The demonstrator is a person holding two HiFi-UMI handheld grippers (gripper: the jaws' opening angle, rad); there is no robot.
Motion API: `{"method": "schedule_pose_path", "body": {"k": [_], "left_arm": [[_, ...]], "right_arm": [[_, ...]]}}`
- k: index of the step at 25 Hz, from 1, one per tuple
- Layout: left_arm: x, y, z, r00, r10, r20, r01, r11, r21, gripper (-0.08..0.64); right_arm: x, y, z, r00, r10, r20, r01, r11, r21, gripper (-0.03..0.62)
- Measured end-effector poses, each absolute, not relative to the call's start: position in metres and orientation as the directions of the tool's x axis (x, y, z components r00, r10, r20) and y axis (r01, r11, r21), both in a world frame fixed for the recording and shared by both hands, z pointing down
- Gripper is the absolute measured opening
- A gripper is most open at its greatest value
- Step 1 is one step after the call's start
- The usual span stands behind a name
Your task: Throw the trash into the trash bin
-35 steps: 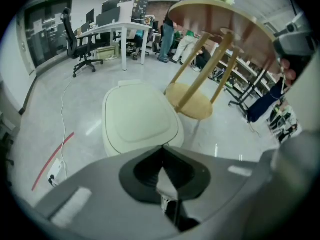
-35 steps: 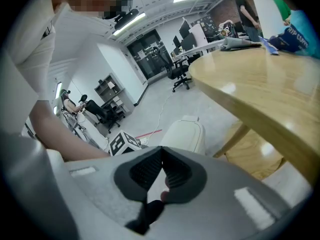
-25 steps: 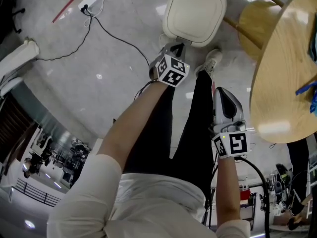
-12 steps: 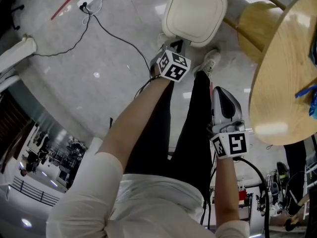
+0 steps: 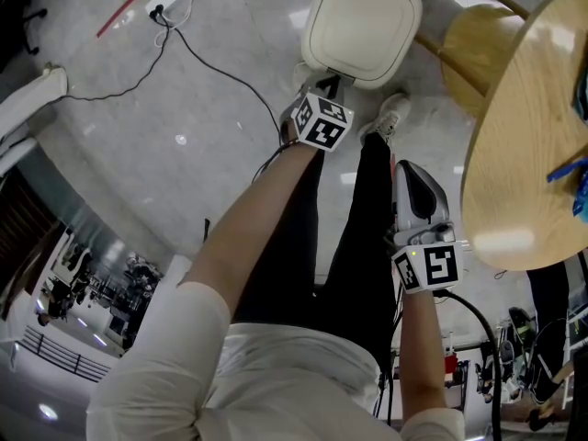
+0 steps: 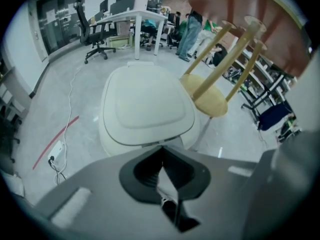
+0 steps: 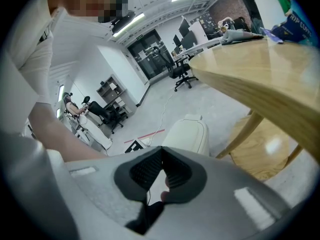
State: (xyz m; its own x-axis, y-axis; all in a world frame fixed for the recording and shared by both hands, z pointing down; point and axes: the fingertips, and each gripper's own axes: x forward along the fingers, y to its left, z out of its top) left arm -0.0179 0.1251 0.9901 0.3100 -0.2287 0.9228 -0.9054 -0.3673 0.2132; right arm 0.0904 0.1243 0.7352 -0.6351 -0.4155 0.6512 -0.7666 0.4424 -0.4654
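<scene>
Left tongs [image 5: 329, 88] closed, empty, poised just before cream lidded plastic trash bin [image 5: 360, 21] on floor, lid down. Right tongs [image 5: 415, 184] closed, empty. Blue bits [image 5: 570, 166], possibly trash, at round wooden desk [image 5: 524, 108] right edge. Lift lid squarely first.

White short-sleeved top [image 5: 276, 375], black trousers [image 5: 363, 246], pale shoe [image 5: 393, 110]
The left gripper [image 6: 162, 151] and right gripper [image 7: 161, 151] have smooth grey shells and dark ribbed fingers [image 7: 145, 171]. Each bears a white cube [image 5: 322, 123] printed with black square markers. A black cable [image 5: 482, 338] loops from the right one.
</scene>
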Motion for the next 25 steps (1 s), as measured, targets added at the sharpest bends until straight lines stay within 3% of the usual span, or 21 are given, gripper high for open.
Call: {"method": "schedule_pose_path", "body": {"k": [8,25], "left_arm": [[-0.0177,0.1261,0.9941,0.245,-0.225,0.943,-0.919,-0.363,0.152,0.008],[-0.0175,0.1235,0.9916,0.244,-0.243,0.939,-0.935,-0.316,0.162,0.008]], "right_arm": [[0.0863,0.1257,0.7277,-0.647,-0.414,0.64,-0.756,0.459,-0.466,0.0],[0.0941,0.1298,0.7255,-0.645,-0.42,0.638,-0.758,0.46,-0.463,0.0]]}}
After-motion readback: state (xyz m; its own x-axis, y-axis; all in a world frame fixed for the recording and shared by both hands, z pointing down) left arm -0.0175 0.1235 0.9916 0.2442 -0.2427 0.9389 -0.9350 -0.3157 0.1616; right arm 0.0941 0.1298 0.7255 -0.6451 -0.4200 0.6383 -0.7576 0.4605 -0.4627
